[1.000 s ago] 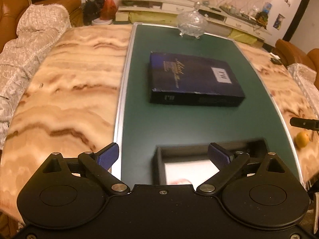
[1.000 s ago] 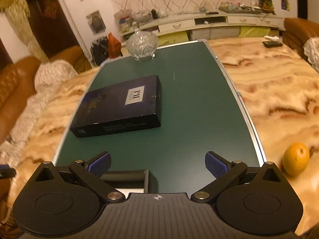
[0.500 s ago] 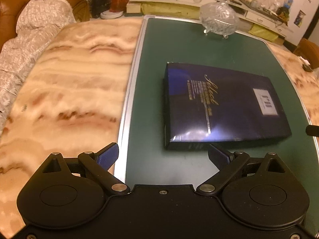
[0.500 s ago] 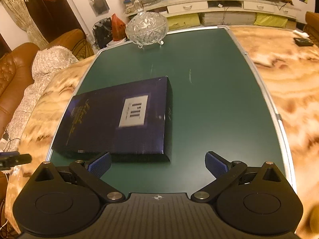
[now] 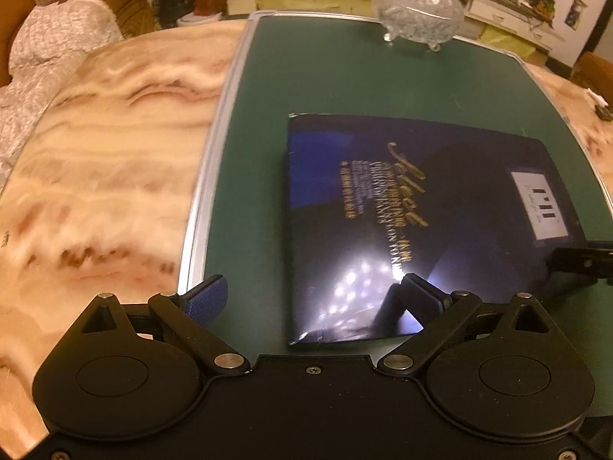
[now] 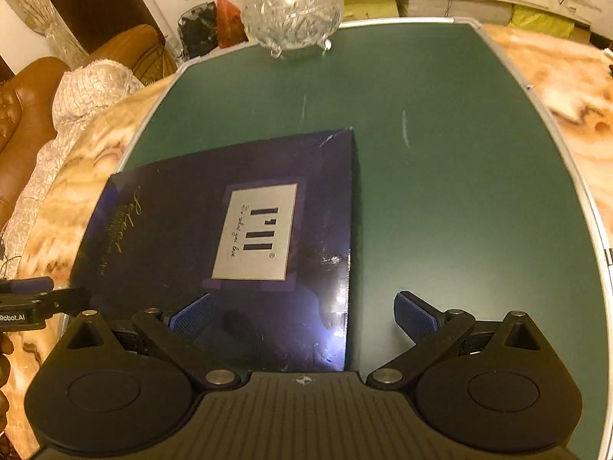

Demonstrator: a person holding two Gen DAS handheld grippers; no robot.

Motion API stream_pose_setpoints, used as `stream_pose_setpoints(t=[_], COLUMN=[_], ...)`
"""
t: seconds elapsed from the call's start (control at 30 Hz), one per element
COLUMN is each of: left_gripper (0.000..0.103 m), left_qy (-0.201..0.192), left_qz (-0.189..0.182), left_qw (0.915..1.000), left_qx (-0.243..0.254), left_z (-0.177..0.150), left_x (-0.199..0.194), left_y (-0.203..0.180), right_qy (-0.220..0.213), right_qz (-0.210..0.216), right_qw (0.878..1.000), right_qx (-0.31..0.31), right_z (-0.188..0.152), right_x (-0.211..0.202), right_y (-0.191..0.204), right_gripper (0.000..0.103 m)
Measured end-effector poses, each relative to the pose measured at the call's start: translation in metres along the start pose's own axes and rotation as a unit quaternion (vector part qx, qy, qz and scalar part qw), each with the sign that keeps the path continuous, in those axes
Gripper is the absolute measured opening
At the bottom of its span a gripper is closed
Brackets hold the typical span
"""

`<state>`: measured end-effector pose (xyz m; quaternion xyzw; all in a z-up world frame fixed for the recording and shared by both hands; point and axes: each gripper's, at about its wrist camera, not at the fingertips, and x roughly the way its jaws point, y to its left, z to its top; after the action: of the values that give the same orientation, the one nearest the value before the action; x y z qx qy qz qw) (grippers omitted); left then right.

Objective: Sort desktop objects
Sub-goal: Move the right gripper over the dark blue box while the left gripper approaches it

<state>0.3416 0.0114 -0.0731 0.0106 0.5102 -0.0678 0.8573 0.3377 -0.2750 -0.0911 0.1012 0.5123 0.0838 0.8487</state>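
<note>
Both tongs stand wide open and hold nothing: the left tongs (image 5: 314,301) over the near left corner of the one dark blue box (image 5: 402,226), the right tongs (image 6: 302,316) over its near right corner. The box lies flat on the green mat (image 6: 440,191) of the marble tabletop (image 5: 107,161), one glass bowl (image 6: 293,7) at the far edge. Only the right view reads the silver label (image 6: 256,232) clearly; the left shows glare.

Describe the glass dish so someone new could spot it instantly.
Start at the green mat covering the middle of the marble table. At its far edge, beyond the flat dark-blue box, stands the glass dish. It is the only clear, round, cut-patterned thing, on little feet.
</note>
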Motion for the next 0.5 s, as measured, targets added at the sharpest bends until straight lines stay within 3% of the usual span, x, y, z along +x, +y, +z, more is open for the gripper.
stream_pose_setpoints(t=[0.17,0.27,0.5], left_gripper=[0.098,0.089,0.086], left_qy=[-0.003,-0.007,-0.01], left_qz=[-0.011,-0.026,-0.017], left_qw=[0.9999,0.9996,0.9997], left_qx=[0.007,0.011,0.014], left_z=[-0.001,-0.002,-0.003], left_x=[0.003,0.002,0.0], left_y=[-0.01,-0.016,-0.022], right_qy=[0.011,0.018,0.002], right_qz=[0.021,0.037,0.024], right_qw=[1.0,0.999,1.0], right_qx=[0.012,0.017,-0.001], right_z=[0.003,0.001,0.0], right_x=[0.009,0.012,0.007], right_y=[-0.002,-0.001,0.004], right_gripper=[0.103,0.103,0.101])
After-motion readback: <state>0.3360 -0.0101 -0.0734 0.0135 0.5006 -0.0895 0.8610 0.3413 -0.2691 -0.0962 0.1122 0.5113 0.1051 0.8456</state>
